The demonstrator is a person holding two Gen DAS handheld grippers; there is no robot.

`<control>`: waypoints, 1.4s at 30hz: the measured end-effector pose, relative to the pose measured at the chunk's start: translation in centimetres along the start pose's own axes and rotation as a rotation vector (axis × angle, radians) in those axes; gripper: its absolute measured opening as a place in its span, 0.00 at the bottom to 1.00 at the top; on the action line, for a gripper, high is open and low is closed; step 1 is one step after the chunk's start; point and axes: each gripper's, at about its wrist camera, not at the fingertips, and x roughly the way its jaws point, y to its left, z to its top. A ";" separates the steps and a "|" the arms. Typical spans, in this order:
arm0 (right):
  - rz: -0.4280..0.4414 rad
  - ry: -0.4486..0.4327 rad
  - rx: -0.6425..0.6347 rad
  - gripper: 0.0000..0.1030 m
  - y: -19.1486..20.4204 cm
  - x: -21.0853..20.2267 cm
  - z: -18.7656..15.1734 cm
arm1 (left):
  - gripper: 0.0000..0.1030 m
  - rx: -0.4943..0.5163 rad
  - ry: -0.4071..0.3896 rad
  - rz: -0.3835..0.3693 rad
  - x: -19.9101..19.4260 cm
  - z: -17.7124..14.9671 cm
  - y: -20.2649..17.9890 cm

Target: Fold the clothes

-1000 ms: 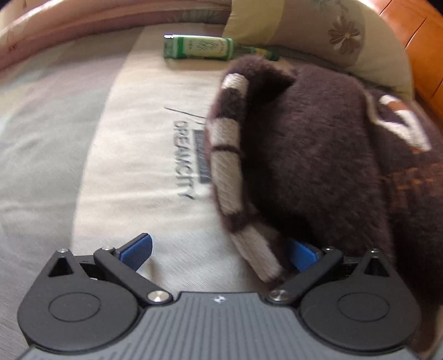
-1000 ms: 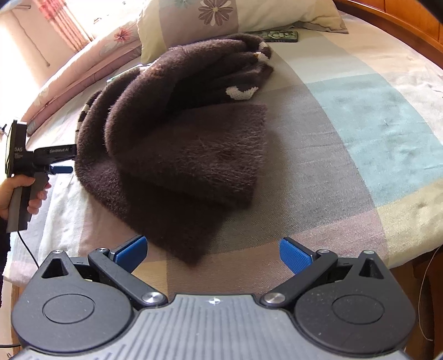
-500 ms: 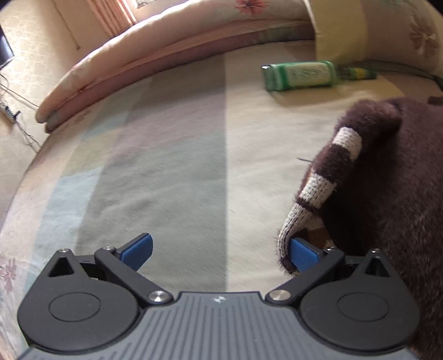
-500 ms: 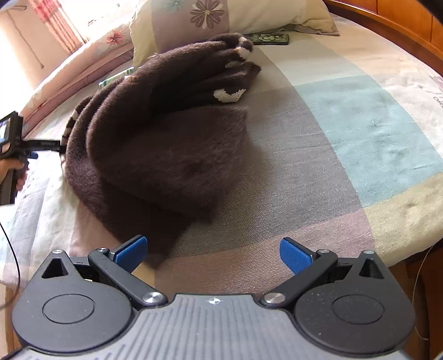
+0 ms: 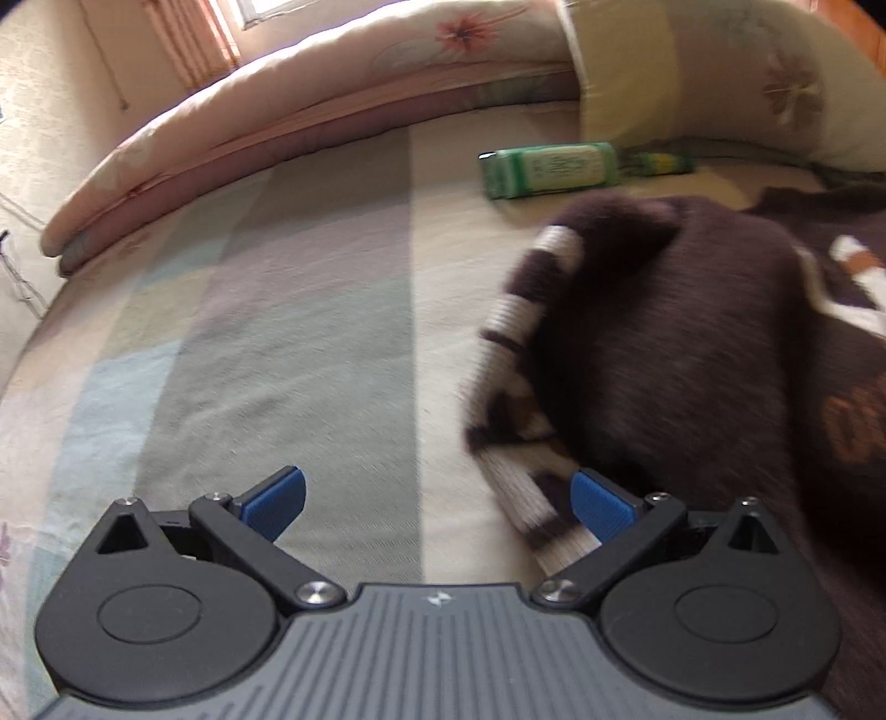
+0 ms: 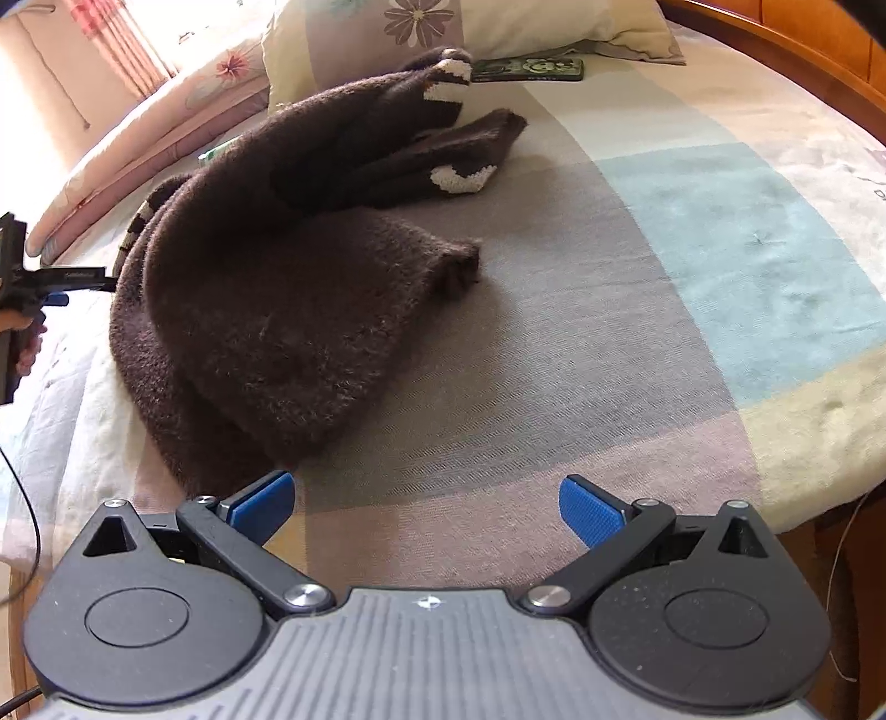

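In the left wrist view, the left gripper (image 5: 437, 501) sits at 6 o'clock with its blue pads spread wide and nothing between them. The striped cream-and-brown ribbed hem (image 5: 531, 498) of the brown sweater (image 5: 692, 354) lies just beside the right-hand pad (image 5: 601, 507), at about 4 o'clock; the frame is blurred there, so I cannot tell whether they touch. The sweater bulks up from 3 to 5 o'clock, with white and orange markings at its right edge. The checked bedsheet (image 5: 288, 332) stretches from the centre out to 9 o'clock. Farther off, at 1 o'clock, a green packet (image 5: 548, 169) lies on the sheet just beyond the sweater, and behind it a floral pillow (image 5: 720, 72) and a rolled pink quilt (image 5: 277, 99) line the far edge.

In the right wrist view, the right gripper (image 6: 426, 507) is likewise agape and empty, over bare sheet. The sweater (image 6: 277, 288) lies heaped from 8 o'clock, just beyond the left pad (image 6: 263, 507), toward 12, one sleeve (image 6: 459, 160) with a white patch reaching to 1 o'clock. At 9 o'clock a hand (image 6: 25, 338) holds the other gripper against the heap's edge. A dark phone (image 6: 529, 69) lies at 12 o'clock by the pillow, and a wooden bed frame (image 6: 775, 44) curves past at 1 o'clock.
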 end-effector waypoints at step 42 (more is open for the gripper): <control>0.012 -0.073 -0.749 1.00 4.7 14.2 20.5 | 0.99 0.103 -0.108 -0.341 -13.1 -7.5 -19.2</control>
